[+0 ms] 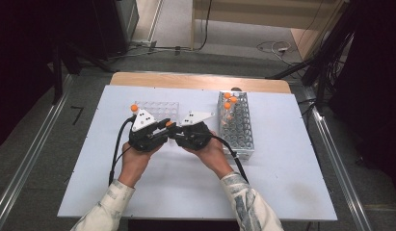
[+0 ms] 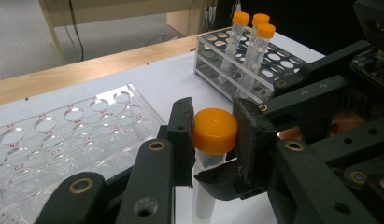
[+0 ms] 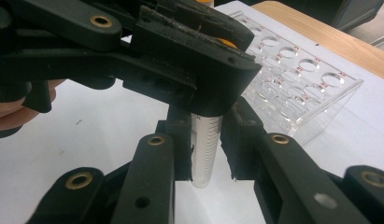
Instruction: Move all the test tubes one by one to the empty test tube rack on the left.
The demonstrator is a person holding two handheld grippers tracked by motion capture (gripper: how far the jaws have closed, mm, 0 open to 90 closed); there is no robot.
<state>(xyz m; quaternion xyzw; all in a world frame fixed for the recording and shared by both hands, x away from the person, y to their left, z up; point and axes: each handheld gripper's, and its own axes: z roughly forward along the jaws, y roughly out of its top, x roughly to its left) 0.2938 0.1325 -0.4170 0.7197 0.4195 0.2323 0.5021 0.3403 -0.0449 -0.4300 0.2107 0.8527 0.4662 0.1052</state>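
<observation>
Fingers (image 2: pixel 182 135) of both grippers are clamping one clear orange-capped tube (image 2: pixel 214 130), left on cap, right on body, uncapping seemingly just beginning.

You can read red well labels on the clear acrylic rack (image 2: pixel 63 135) at left of the frame: A2, B2, C2. Graduation marks on the tube (image 3: pixel 206 149) are illegible.

Clear rack (image 1: pixel 159 109) and capped tubes (image 1: pixel 228 101) in grey rack (image 1: pixel 239 127).

Clear rack (image 1: pixel 159 109) left, tube rack (image 1: pixel 237 126) right on table (image 1: pixel 282 183); tube (image 2: pixel 212 140) between them
</observation>
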